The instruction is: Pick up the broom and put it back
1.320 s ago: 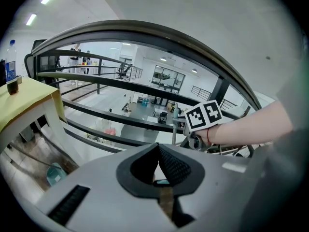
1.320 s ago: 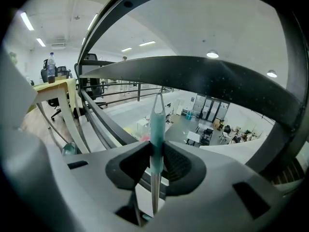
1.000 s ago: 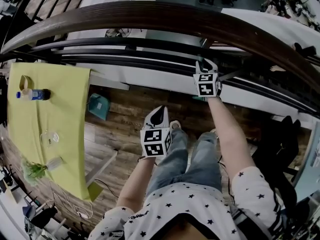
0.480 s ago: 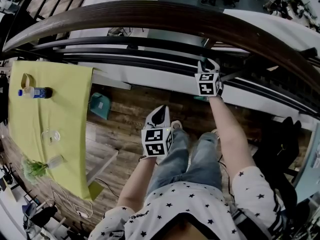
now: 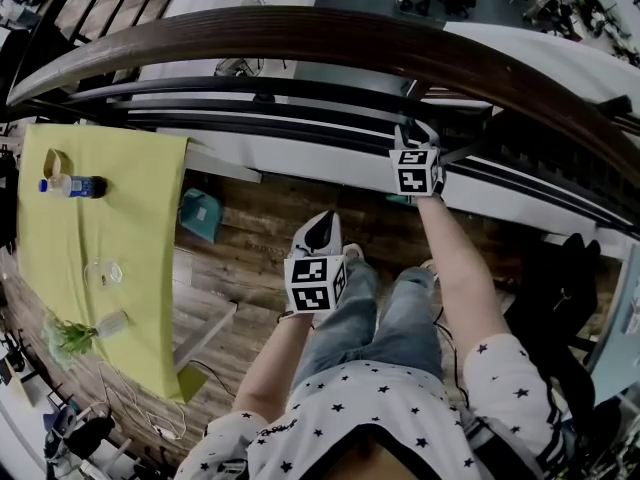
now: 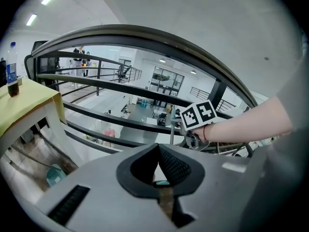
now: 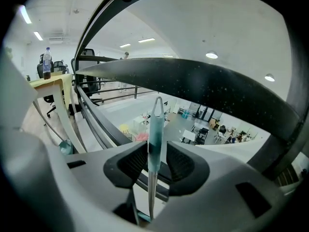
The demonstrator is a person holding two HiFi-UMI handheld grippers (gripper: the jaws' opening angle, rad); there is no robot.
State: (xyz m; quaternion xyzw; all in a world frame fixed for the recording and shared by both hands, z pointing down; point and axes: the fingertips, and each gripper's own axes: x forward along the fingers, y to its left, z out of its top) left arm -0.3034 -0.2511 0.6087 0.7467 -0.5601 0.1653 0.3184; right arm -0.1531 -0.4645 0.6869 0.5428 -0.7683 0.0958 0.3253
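The dark curved handrail (image 5: 330, 38) and the rails under it span the head view, with an open hall far below. At the left stands the worktop (image 5: 130, 228) under a yellow-green cloth; it sits a touch further right in the frame than a second ago, which looks like a small shift of the head camera. The person's jeans (image 5: 400, 318) and star-print shirt fill the bottom, placed as before. The left gripper (image 5: 320, 226) hangs over the knees where it was, its jaws pressed together with nothing between them. The right gripper (image 5: 413, 130) is up at the railing, in the same spot as earlier, and its jaws have just been opening. They now stand spread, with the broom handle (image 7: 154, 144) upright between them, its teal grip and hanging loop rising above the pads. No pad visibly presses on it. A teal dustpan (image 5: 200, 213) lies on the wooden floor beside the worktop, unmoved. On the cloth the bottle (image 5: 70, 186), the glass (image 5: 103, 273) and the small green plant (image 5: 68, 340) keep their places.
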